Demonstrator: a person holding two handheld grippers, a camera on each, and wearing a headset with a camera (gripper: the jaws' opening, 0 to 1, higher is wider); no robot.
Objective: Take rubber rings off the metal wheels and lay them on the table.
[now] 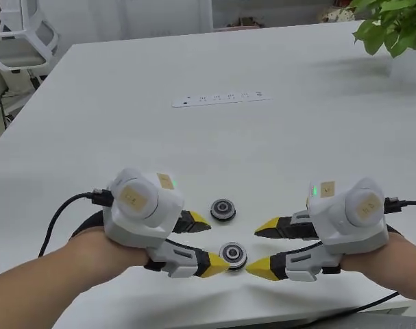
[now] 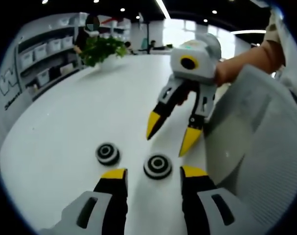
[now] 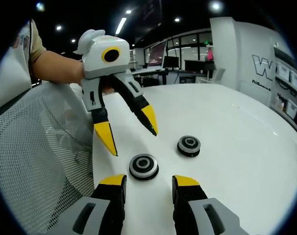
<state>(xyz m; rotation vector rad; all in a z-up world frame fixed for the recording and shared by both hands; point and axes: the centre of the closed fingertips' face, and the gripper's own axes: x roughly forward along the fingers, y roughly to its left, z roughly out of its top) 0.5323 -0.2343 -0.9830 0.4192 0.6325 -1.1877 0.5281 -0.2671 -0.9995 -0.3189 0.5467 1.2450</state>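
Near wheel (image 1: 233,254), black ring on it, on white worktop (image 1: 262,151) between facing left gripper (image 1: 214,245) and right gripper (image 1: 253,249), both spread, holding nothing, second wheel (image 1: 223,210) just beyond

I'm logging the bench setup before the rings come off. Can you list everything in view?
Silver metal wheels with black rubber rings: two, flat on the table between the grippers; nearer wheel, farther wheel.
Flat plastic power strip: one, white, mid-table.
Leafy potted plant: one, green, far right corner.
Office chair: one, white, beyond the far left corner.
Mesh chair back: one, grey, beside the person.
Table: one, white, under everything.
Left gripper: one, white, yellow-tipped jaws open, left of the nearer wheel.
Right gripper: one, white, yellow-tipped jaws open, right of it.
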